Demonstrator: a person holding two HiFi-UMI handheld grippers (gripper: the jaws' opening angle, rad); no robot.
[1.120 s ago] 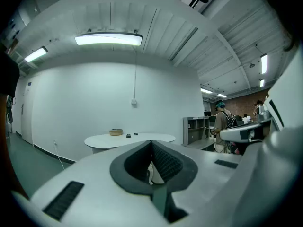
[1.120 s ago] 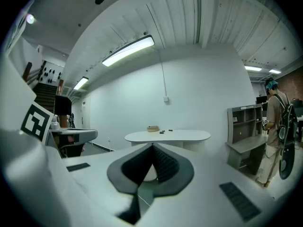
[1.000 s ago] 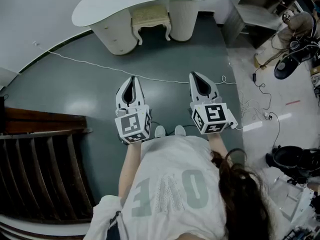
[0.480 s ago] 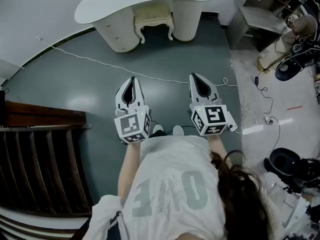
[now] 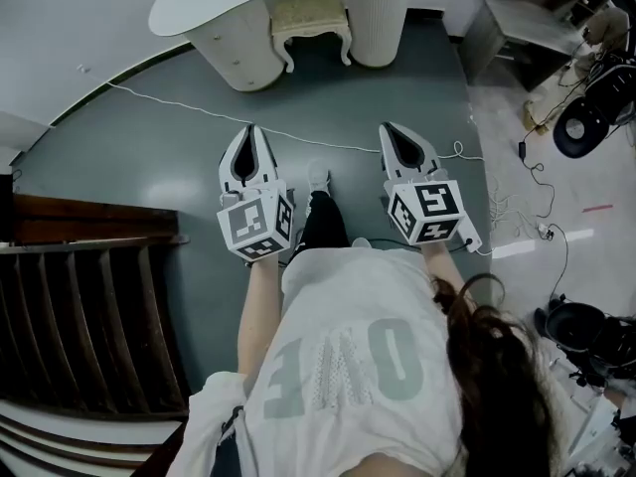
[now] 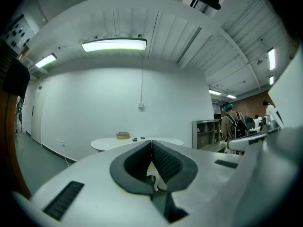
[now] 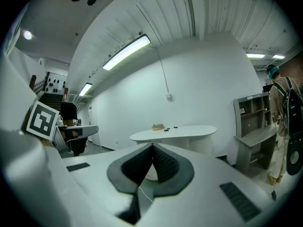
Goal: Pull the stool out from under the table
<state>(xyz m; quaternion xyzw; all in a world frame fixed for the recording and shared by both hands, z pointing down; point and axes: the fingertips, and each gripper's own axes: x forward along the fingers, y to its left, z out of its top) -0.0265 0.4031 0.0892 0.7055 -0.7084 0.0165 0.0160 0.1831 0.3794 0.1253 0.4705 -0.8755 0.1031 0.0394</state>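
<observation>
- The grey-green floor (image 5: pixel 149 157) takes up most of the head view. A good open stretch of it is left between the person and the furniture.
- The white curved-top table (image 5: pixel 214 3) is seen at the top of the head view, well apart from both grippers.
- A grey open shelf unit (image 5: pixel 522 30) is parked to the right of the table. Its shelves look pretty much bare, though not much can be made out at this angle.
- The cream stool (image 5: pixel 310 20) is tucked in between the table's two pedestals, with its seat under the top. So nothing's been pulled yet and the task is basically at zero. The walk-up, the grab and the pull itself are all left to be done.
- The left gripper (image 5: pixel 249 132) is held out level towards the table. Its jaws are pressed together and nothing is caught between them.
- Same story for the right gripper (image 5: pixel 390 130): pads closed on each other, nothing carried.
- A small round dish (image 7: pixel 158 126) is sat on the tabletop beside a couple of dark bits. What's in it, if anything, can't be told from here.
- A thin white cable (image 5: pixel 189 115) is laid across the floor between the grippers and the table, so it could be tripped over on the way in.
</observation>
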